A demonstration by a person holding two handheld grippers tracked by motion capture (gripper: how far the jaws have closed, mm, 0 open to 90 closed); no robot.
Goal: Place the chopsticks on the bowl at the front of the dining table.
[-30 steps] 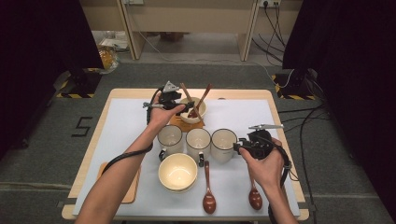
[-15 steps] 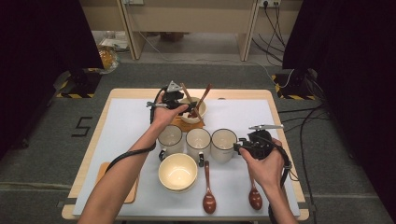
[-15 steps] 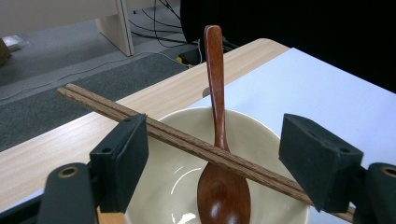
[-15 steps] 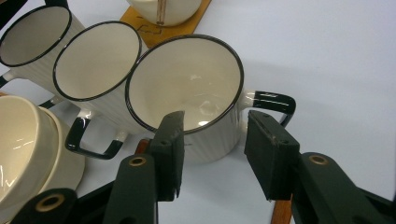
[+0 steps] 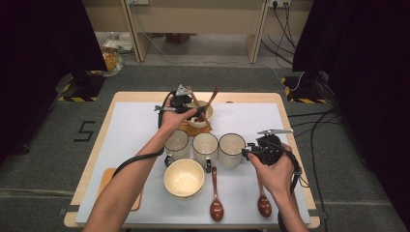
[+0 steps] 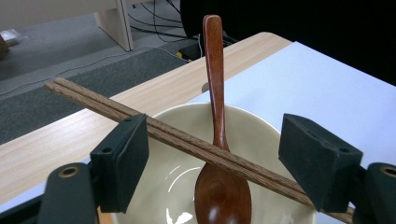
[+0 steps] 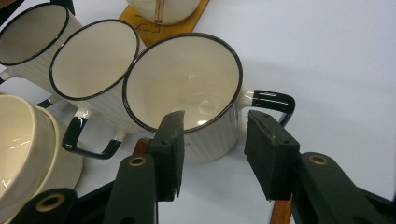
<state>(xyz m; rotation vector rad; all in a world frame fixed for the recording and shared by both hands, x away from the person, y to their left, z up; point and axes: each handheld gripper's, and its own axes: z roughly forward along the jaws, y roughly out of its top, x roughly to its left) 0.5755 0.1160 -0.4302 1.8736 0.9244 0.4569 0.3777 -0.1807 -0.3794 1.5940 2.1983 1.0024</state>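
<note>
A cream bowl (image 5: 209, 110) (image 6: 261, 128) stands on a wooden coaster at the far middle of the table. In it rests a brown wooden spoon (image 6: 216, 93), and a pair of wooden chopsticks (image 6: 93, 100) lies across its rim. My left gripper (image 5: 189, 109) (image 6: 219, 158) is open at this bowl, one jaw on each side of the chopsticks, its left jaw against them. My right gripper (image 5: 245, 152) (image 7: 219, 149) is open at the near wall of the rightmost white mug (image 5: 231, 146) (image 7: 187, 79), beside its black handle (image 7: 273, 100).
Two more black-rimmed mugs (image 5: 205, 145) (image 5: 176, 143) stand in a row left of that one. Stacked cream bowls (image 5: 183, 178) sit in front. Two brown spoons (image 5: 216, 205) (image 5: 264, 204) lie near the front edge. A wooden coaster (image 5: 107, 178) lies at front left.
My left gripper has edged right, closer over the far bowl and onto the chopsticks. The right gripper has stayed at the mug.
</note>
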